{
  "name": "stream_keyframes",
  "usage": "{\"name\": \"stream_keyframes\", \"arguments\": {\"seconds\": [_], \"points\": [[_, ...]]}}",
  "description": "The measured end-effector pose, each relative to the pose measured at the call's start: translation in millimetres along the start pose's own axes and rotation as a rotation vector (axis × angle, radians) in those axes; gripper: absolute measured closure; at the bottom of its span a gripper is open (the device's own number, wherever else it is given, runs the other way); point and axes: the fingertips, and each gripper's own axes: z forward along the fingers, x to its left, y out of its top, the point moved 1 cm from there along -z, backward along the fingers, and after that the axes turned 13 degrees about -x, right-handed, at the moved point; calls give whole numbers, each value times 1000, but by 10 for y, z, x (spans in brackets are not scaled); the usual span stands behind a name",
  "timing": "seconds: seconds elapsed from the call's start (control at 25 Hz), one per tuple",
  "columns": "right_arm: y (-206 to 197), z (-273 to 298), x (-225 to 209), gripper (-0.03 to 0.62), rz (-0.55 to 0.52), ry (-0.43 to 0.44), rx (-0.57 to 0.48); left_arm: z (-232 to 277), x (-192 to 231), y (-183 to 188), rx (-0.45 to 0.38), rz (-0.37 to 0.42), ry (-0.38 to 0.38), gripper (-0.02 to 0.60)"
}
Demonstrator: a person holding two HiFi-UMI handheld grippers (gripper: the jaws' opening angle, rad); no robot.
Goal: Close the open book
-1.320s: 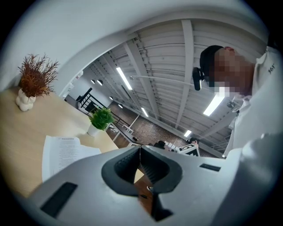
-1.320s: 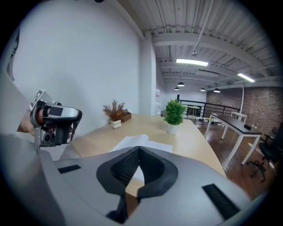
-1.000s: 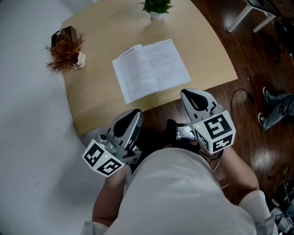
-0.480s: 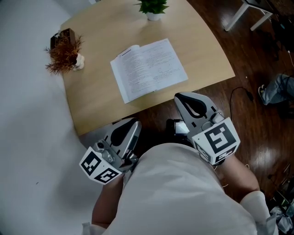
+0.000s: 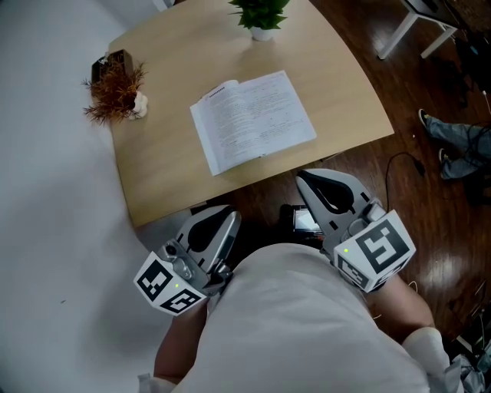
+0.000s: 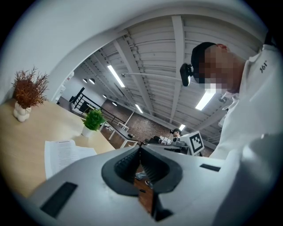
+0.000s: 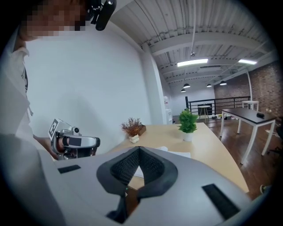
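Observation:
The open book (image 5: 253,119) lies flat, pages up, on the pale wooden table (image 5: 169,169), near its front edge. My left gripper (image 5: 228,217) hangs below that edge, short of the book, jaws shut and empty. My right gripper (image 5: 305,178) is also off the table, just in front of the book's right half, and it too is shut on nothing. In the left gripper view the book (image 6: 62,152) shows as a white sheet beyond the closed jaws of the left gripper (image 6: 140,148). A sliver of the book (image 7: 174,154) peeks over the right gripper (image 7: 139,148) in the right gripper view.
A green potted plant (image 5: 261,15) stands at the table's far edge. A dried red plant in a small vase (image 5: 115,88) sits at the far left corner. Dark wooden floor (image 5: 430,222) lies to the right, with a white desk leg (image 5: 406,27) and a person's feet (image 5: 453,146).
My right gripper has risen and drawn a little back from the table edge. The left gripper shifted slightly. The book stays open and unmoved.

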Motion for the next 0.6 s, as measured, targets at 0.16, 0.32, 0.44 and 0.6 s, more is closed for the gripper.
{"name": "stream_keyframes", "arguments": {"seconds": [0.16,0.32,0.44,0.6], "points": [[110,-31,-38,591,-9,-9,-21,-1,-39,30,7,2,-4,584],[165,-46,-120,591,-13,-33,-28,12,-59,51,11,4,-14,584],[192,-46,-171,591,-20,-45,-31,20,-65,68,13,9,-17,584],[187,-49,-232,591,-29,-65,-31,23,-56,62,15,9,-18,584]]}}
